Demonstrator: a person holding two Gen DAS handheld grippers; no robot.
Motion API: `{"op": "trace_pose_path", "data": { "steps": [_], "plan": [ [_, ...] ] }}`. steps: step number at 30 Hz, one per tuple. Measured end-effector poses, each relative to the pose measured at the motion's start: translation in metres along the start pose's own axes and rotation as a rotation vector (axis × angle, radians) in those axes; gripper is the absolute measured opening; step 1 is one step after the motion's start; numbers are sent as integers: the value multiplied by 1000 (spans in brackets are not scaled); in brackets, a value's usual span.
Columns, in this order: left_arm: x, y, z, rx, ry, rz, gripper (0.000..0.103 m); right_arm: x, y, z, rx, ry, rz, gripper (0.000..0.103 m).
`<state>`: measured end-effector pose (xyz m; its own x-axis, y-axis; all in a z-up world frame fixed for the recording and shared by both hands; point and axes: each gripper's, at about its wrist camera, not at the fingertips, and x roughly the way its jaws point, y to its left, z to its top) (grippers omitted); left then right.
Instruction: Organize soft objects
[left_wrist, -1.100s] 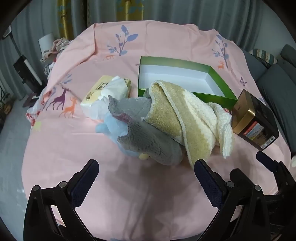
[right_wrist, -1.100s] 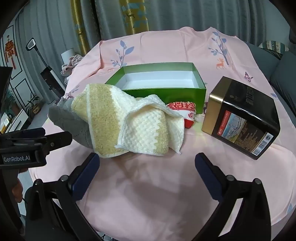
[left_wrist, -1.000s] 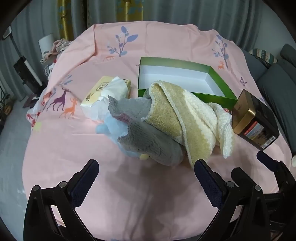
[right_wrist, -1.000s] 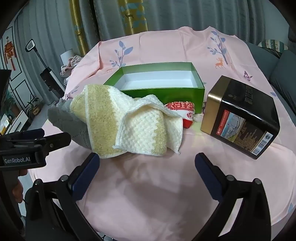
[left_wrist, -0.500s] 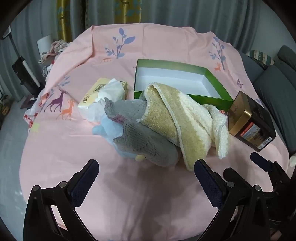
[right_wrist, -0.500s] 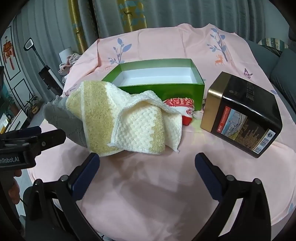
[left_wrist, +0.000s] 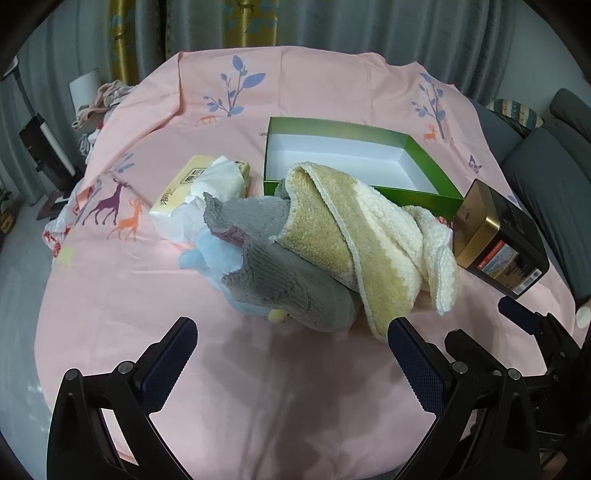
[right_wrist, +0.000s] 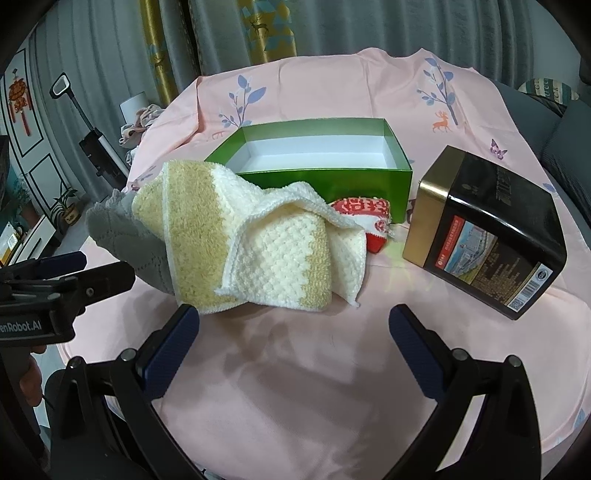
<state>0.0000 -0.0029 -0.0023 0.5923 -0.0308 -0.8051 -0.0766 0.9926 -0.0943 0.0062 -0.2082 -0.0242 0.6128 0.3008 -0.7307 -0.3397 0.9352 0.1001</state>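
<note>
A yellow and cream towel (left_wrist: 354, 236) (right_wrist: 258, 251) lies crumpled in the middle of the pink tablecloth, draped over a grey cloth (left_wrist: 280, 273) (right_wrist: 122, 232) and a light blue soft piece (left_wrist: 207, 254). A red and white cloth (right_wrist: 365, 218) peeks out behind the towel, against the green box (left_wrist: 354, 147) (right_wrist: 317, 173), which is open with a bare white inside. My left gripper (left_wrist: 291, 354) stands open just in front of the pile, holding nothing. My right gripper (right_wrist: 291, 339) is open too, short of the towel's near edge.
A black and gold tin (left_wrist: 498, 240) (right_wrist: 487, 229) lies on its side at the right. A yellow tissue pack (left_wrist: 199, 184) with white tissue sticking out sits left of the box. Curtains hang behind the round table (left_wrist: 110, 295); a dark sofa (left_wrist: 546, 162) is at the right.
Both grippers have drawn back slightly and risen, so the pile and box sit a little farther off. The objects on the table have not moved.
</note>
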Motion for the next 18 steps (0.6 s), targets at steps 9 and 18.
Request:
{"op": "trace_pose_path", "data": {
  "steps": [9, 18],
  "plan": [
    [4, 6, 0, -11, 16, -17, 103, 4, 4, 2, -17, 26, -33, 102],
    [6, 10, 2, -26, 24, -78, 103, 5, 3, 4, -17, 24, -39, 102]
  ]
}}
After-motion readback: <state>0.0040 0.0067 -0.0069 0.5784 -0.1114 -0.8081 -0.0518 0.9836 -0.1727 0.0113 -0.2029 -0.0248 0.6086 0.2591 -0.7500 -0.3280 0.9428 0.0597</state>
